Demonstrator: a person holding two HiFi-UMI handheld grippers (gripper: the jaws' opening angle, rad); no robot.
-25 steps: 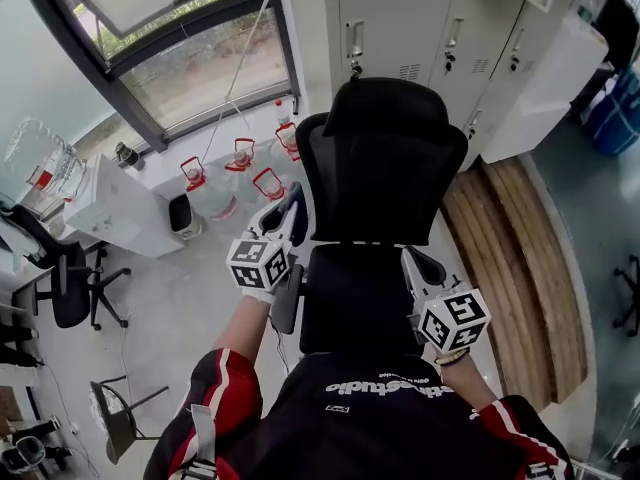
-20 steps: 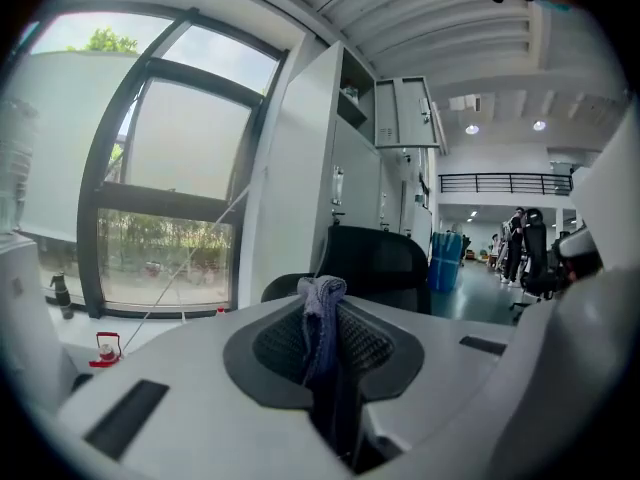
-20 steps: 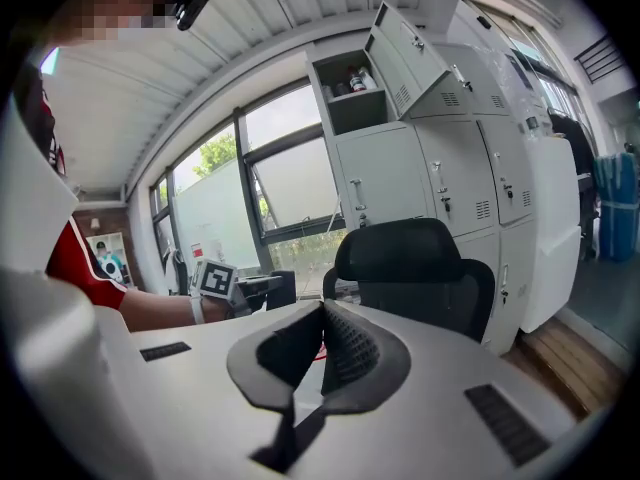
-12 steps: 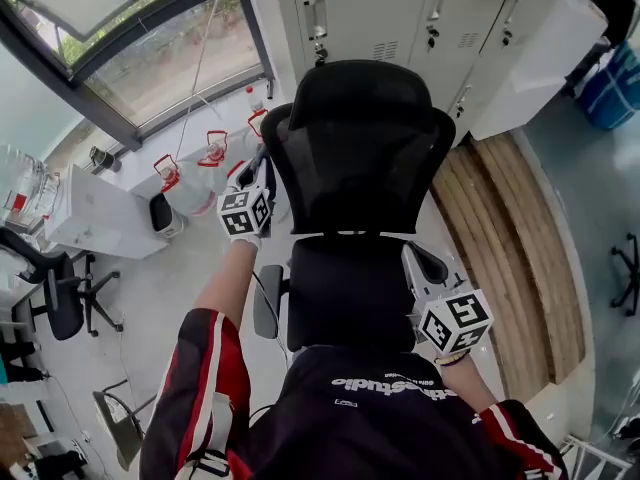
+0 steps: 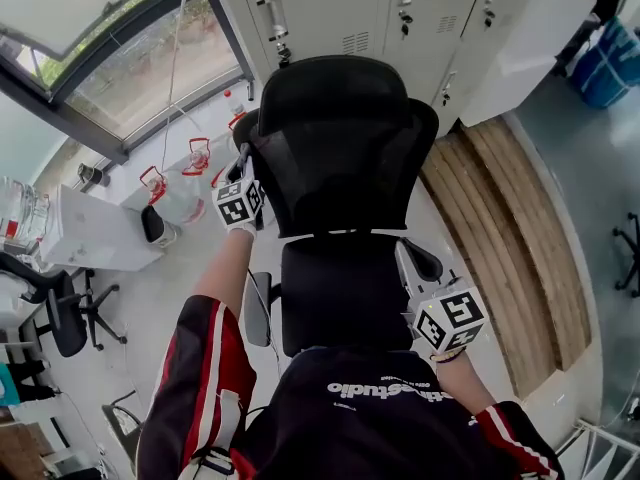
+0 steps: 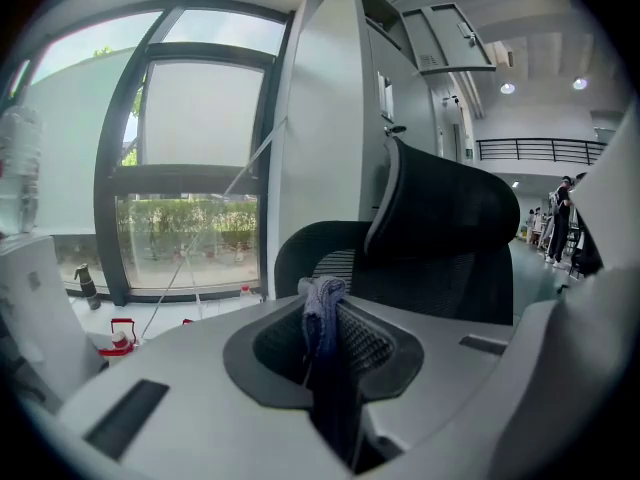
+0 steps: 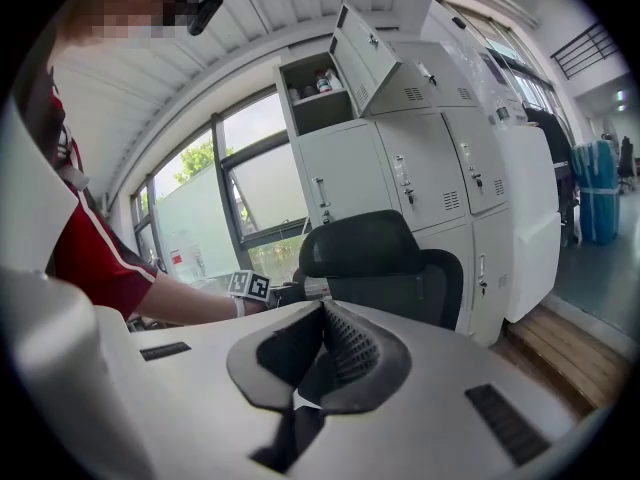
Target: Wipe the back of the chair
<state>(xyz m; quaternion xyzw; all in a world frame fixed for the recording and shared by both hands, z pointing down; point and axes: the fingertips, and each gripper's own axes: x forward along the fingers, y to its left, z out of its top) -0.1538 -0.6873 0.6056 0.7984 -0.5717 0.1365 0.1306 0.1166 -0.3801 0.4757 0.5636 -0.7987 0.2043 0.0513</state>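
The left gripper (image 5: pixel 244 163) is raised beside the left edge of the backrest of the black chair (image 5: pixel 345 168), just below the level of the headrest (image 5: pixel 345 98); its marker cube (image 5: pixel 240 204) faces the head camera; the person's left arm, in a red and black sleeve (image 5: pixel 205 363), reaches out to it. In the left gripper view the left gripper (image 6: pixel 322 303) has its jaws pressed together on a blue-grey cloth (image 6: pixel 322 318); a bunched end of the cloth sticks up above the jaws, and the rest hangs down in the slot between them; the chair's mesh back (image 6: pixel 440 278) and headrest (image 6: pixel 450 208) rise just beyond the cloth; whether the cloth touches the mesh cannot be told.

The right gripper (image 5: pixel 405 253) is held low, next to the chair's right armrest (image 5: pixel 425 263) and beside the seat (image 5: pixel 340 293); in the right gripper view the right gripper (image 7: pixel 322 316) has its ribbed jaws closed against each other with nothing between them; it looks across at the chair (image 7: pixel 385 263) from some way off, with the left gripper's cube (image 7: pixel 250 286) in sight at the chair's edge.

The chair stands on the floor (image 5: pixel 190 288), its back turned towards the white lockers (image 5: pixel 400 8); a window (image 5: pixel 120 58) and water jugs (image 5: pixel 165 188) lie on its left; wooden boards (image 5: pixel 500 228) lie on its right.
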